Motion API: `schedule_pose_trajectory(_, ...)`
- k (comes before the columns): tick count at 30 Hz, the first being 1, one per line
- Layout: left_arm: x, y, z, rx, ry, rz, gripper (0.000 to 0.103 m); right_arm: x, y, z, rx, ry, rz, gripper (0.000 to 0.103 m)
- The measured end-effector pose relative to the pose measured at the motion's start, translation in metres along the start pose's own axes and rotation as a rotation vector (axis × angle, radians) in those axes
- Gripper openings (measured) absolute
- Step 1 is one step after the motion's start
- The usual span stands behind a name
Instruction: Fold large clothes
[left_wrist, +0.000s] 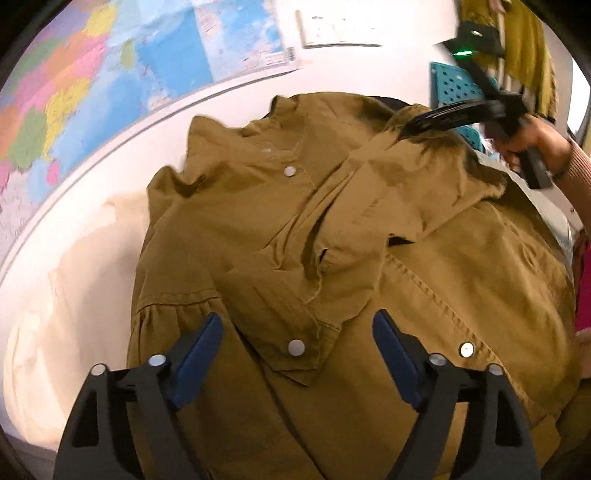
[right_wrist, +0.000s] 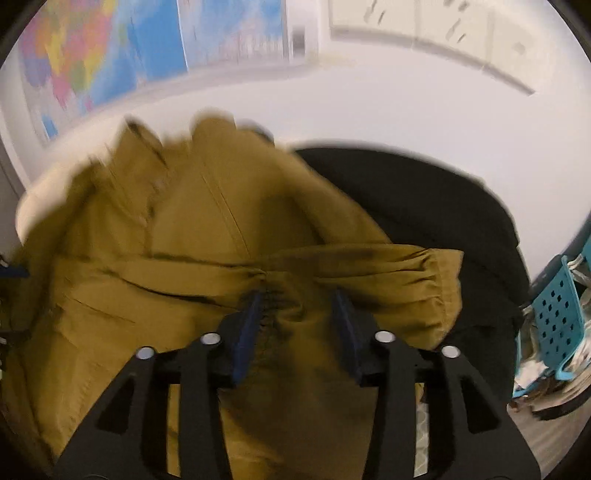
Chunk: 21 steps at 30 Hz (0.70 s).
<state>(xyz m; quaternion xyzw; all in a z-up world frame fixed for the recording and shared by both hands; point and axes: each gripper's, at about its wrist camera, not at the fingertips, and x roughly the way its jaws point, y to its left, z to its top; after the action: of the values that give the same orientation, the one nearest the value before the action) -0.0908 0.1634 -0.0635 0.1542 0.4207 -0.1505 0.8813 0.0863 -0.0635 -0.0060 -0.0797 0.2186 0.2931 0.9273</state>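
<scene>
Mustard shirt (left_wrist: 332, 240) lies spread over the white counter (left_wrist: 92, 229). Left wrist view: left tool (left_wrist: 297, 354) hovers above the shirt, jaws wide apart, holding nothing. Right tool (left_wrist: 410, 127) meets a raised fold at the far edge.

Right wrist view: right tool (right_wrist: 299, 306) is clamped on bunched shirt (right_wrist: 207, 229) fabric. Black cloth (right_wrist: 424, 206) lies beside it.

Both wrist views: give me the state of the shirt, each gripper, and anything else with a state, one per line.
mustard shirt: partly folded, a sleeve drawn across the front, crumpled, snaps undone near the placket
left gripper: open, empty, above the shirt
right gripper: shut on a bunched fold of shirt fabric
black garment: lying under and beside the shirt
wall map: hanging flat on the wall
</scene>
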Motion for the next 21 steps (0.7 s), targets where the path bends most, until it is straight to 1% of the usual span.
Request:
schedule_pose_trajectory(1,0.003,0.004,0.002,-0.022,0.007,0.002,0.089,-0.016,0.008,0.000,-0.011,-0.049,0.010,0.054)
schedule_pose_trajectory(2,0.008,0.010,0.005,-0.054,0.017,-0.008,0.089,-0.029,0.016,-0.003,-0.036,-0.074,0.046,0.054)
schedule_pose_trajectory(3,0.013,0.014,0.009,-0.077,0.031,-0.020,0.089,-0.035,0.025,-0.004,-0.066,-0.082,0.078,0.054)
schedule_pose_trajectory(5,0.025,0.018,0.016,-0.107,0.058,-0.008,0.088,-0.048,0.056,-0.014,-0.189,-0.086,0.131,0.055)
schedule_pose_trajectory(6,0.031,0.018,0.019,-0.113,0.073,-0.002,0.085,-0.048,0.073,-0.017,-0.250,-0.073,0.162,0.056)
schedule_pose_trajectory(7,0.040,0.018,0.023,-0.115,0.095,0.020,0.082,-0.044,0.093,-0.026,-0.321,-0.047,0.202,0.061)
schedule_pose_trajectory(9,0.052,0.015,0.028,-0.100,0.124,0.077,0.062,-0.024,0.119,-0.039,-0.397,0.004,0.223,0.065)
schedule_pose_trajectory(10,0.060,0.013,0.031,-0.084,0.142,0.131,0.056,-0.012,0.132,-0.048,-0.448,0.032,0.207,0.065)
schedule_pose_trajectory(11,0.066,0.012,0.033,-0.074,0.153,0.155,0.052,0.002,0.141,-0.056,-0.487,0.059,0.179,0.065)
schedule_pose_trajectory(12,0.069,0.012,0.034,-0.069,0.156,0.170,0.049,0.016,0.147,-0.061,-0.510,0.082,0.145,0.055)
schedule_pose_trajectory(13,0.072,0.010,0.035,-0.059,0.157,0.193,0.047,0.024,0.146,-0.066,-0.527,0.097,0.106,0.034)
schedule_pose_trajectory(14,0.075,0.007,0.036,-0.040,0.163,0.229,0.043,0.032,0.146,-0.067,-0.525,0.115,0.088,0.026)
schedule_pose_trajectory(15,0.077,0.006,0.037,-0.033,0.165,0.248,0.042,0.033,0.140,-0.065,-0.468,0.121,0.144,0.014)
schedule_pose_trajectory(16,0.078,0.005,0.037,-0.025,0.163,0.264,0.041,0.029,0.139,-0.064,-0.445,0.118,0.165,0.010)
schedule_pose_trajectory(17,0.078,0.006,0.038,-0.026,0.159,0.276,0.038,0.020,0.138,-0.063,-0.451,0.106,0.176,0.009)
schedule_pose_trajectory(19,0.078,0.009,0.039,-0.039,0.152,0.296,0.037,-0.001,0.139,-0.067,-0.459,0.106,0.246,0.009)
schedule_pose_trajectory(20,0.078,0.011,0.040,-0.059,0.147,0.288,0.037,-0.007,0.141,-0.071,-0.472,0.121,0.263,0.010)
schedule_pose_trajectory(21,0.077,0.013,0.040,-0.072,0.141,0.275,0.038,-0.008,0.144,-0.076,-0.501,0.160,0.261,0.017)
